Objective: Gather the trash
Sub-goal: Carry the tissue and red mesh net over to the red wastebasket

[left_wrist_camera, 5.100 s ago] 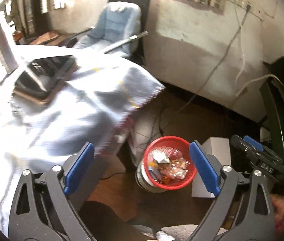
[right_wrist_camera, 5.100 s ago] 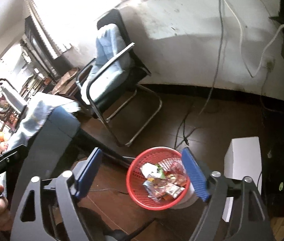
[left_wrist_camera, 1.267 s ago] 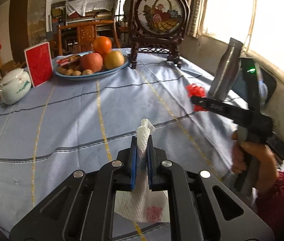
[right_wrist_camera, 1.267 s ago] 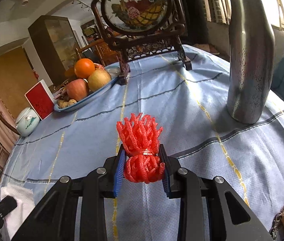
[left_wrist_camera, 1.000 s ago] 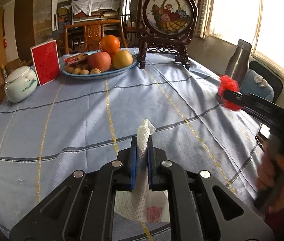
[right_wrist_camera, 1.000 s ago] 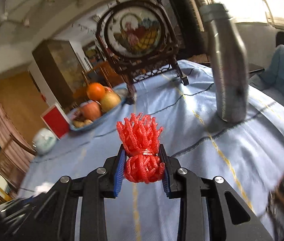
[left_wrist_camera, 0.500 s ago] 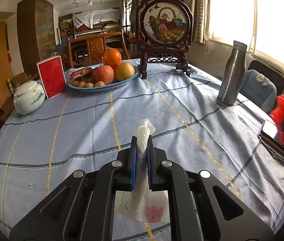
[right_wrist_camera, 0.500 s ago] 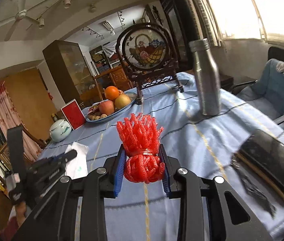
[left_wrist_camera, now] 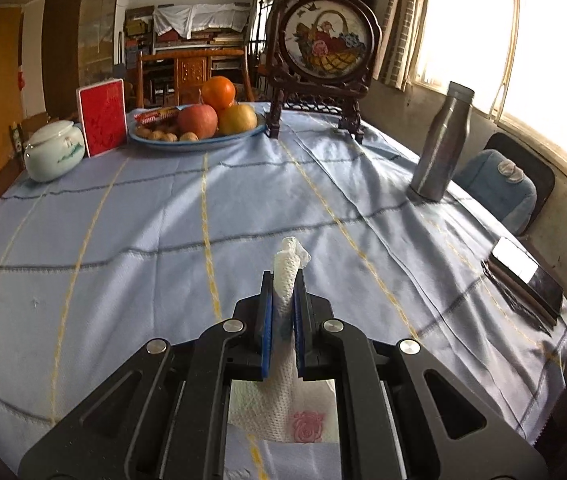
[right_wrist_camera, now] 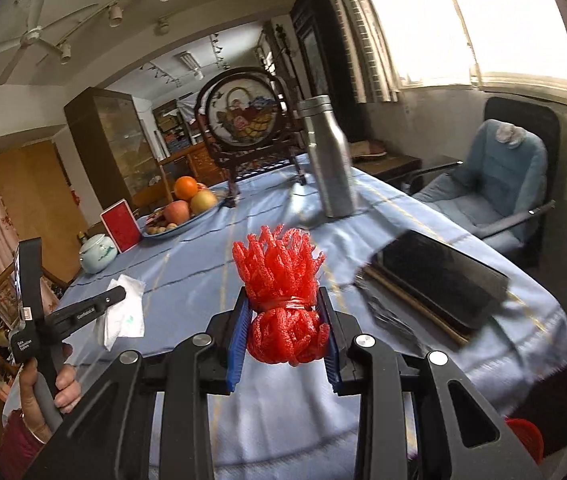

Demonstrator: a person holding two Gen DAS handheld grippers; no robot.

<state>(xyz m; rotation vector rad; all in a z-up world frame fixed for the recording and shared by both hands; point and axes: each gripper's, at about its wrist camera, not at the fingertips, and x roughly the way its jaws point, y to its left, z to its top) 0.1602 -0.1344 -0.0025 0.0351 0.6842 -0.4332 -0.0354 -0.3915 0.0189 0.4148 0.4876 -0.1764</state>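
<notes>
Blue pads (left_wrist_camera: 266,320) of the left gripper (left_wrist_camera: 282,312) are pressed together on a white paper napkin (left_wrist_camera: 287,276), whose twisted top pokes up past the fingertips while the rest hangs below them, showing a pink rose print. In the right wrist view the same napkin (right_wrist_camera: 125,312) dangles from that gripper above the near left edge of the table. The right gripper (right_wrist_camera: 285,320) is clamped on a red foam fruit net (right_wrist_camera: 281,280), bunched and bound at its waist by a band, frayed ends spreading above the jaws; the net sits above the tablecloth (left_wrist_camera: 163,220), clear of it.

Beyond both grippers the pale blue checked cloth covers a round table. A steel bottle (left_wrist_camera: 441,144) stands upright near the right edge, and a dark tablet or phone on a case (right_wrist_camera: 439,276) lies flat close to the near right edge. At the far side sit a fruit plate (left_wrist_camera: 199,136), a red card (left_wrist_camera: 102,118), a white lidded jar (left_wrist_camera: 54,156) and a carved round screen (left_wrist_camera: 325,52). A red rim (right_wrist_camera: 525,440), possibly a bin, shows low at right, mostly hidden.
</notes>
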